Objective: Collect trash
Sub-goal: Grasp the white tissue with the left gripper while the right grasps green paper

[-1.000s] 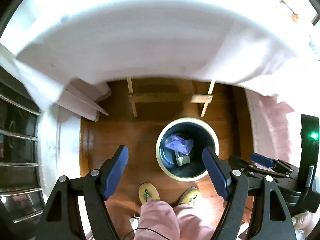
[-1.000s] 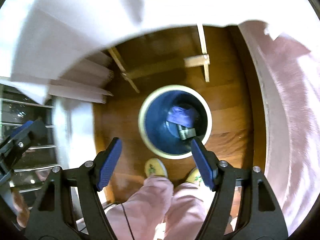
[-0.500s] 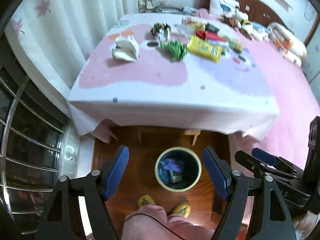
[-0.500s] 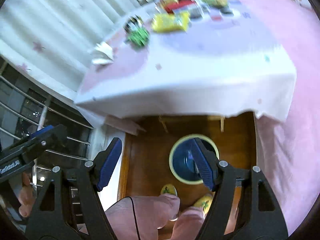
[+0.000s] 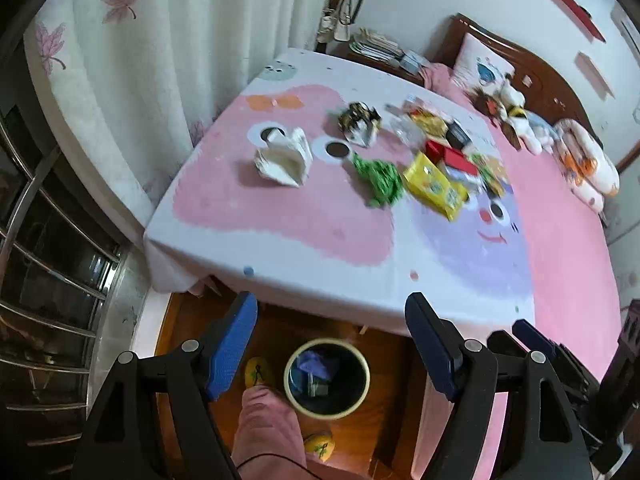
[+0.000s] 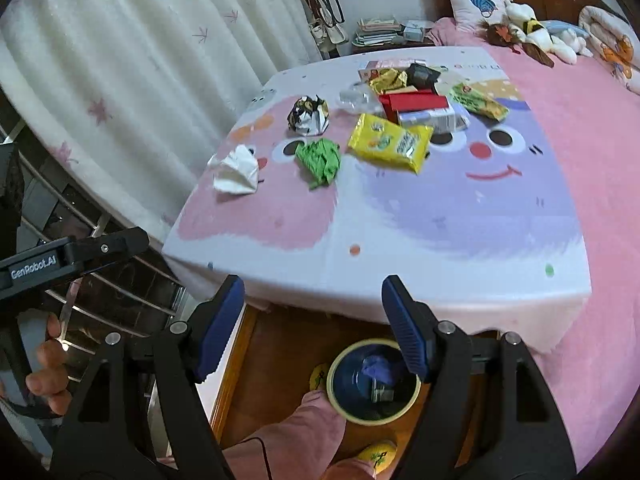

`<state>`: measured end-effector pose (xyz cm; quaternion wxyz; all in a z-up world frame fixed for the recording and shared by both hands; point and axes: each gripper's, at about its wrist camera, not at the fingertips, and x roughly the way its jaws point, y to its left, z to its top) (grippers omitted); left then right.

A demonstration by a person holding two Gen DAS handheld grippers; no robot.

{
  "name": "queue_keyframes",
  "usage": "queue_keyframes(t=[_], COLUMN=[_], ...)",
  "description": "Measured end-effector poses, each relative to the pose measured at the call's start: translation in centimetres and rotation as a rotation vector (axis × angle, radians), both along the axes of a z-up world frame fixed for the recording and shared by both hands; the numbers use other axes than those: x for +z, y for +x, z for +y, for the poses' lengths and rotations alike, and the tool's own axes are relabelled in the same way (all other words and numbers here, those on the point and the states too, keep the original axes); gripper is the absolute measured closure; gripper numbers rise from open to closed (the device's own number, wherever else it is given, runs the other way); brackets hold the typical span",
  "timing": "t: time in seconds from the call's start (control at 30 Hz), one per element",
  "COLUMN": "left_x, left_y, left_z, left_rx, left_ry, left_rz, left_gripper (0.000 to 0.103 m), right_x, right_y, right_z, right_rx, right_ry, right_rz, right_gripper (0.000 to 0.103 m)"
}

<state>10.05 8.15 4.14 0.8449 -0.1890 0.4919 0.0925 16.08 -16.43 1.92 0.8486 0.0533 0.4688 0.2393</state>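
Trash lies on the cartoon-print tablecloth [image 5: 280,224]: a crumpled white paper [image 5: 285,160] [image 6: 236,172], a green wad [image 5: 380,178] [image 6: 320,160], a black-and-white wrapper ball [image 5: 360,122] [image 6: 308,114], a yellow packet [image 5: 434,186] [image 6: 390,142] and several boxes and wrappers behind. On the wood floor below stands a cream-rimmed bin [image 5: 326,378] [image 6: 372,380] holding a purple wad and a small box. My left gripper [image 5: 332,348] and my right gripper [image 6: 314,328] are both open and empty, held high above the table's near edge.
White curtains [image 5: 160,72] and a metal window rail [image 5: 48,264] lie to the left. A pink bed [image 6: 580,128] with pillow and plush toys is on the right. The person's pink-trousered leg [image 5: 268,432] and yellow slippers stand beside the bin.
Both grippers rose from just over the bin and tilted up, so the tabletop and its trash have come into view. Both stayed open and empty.
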Motion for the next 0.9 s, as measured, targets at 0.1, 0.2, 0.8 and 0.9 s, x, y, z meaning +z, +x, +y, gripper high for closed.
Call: queue_keyframes(t=[0.1,0.2,0.8,0.9], left_x=[-0.9,-2.9,-14.9,-15.3], left_y=[2.6,5.7,22.5,23.9], left_z=[1.8,3.6,11.5,12.3], left_rx=[0.024,0.033,0.052,0.049], left_ry=[-0.011,-0.035,-0.139,-0.141], left_rz=[0.017,0.061,0.194,0.195], left_gripper=[0.025,0.025,0.025,0.025], right_x=[-0.5,-1.6,-11.0,-12.0], right_y=[2.7,5.7,21.8,23.1], right_z=[1.6,3.6,15.0,15.8], right_rx=[0.002,0.007,-0.002,-0.005], right_ry=[-0.027,-0.055,-0.222,-0.235], right_rz=[0.004,0.020,0.107,0.121], right_gripper=[0.034,0.034,0.038,0.043])
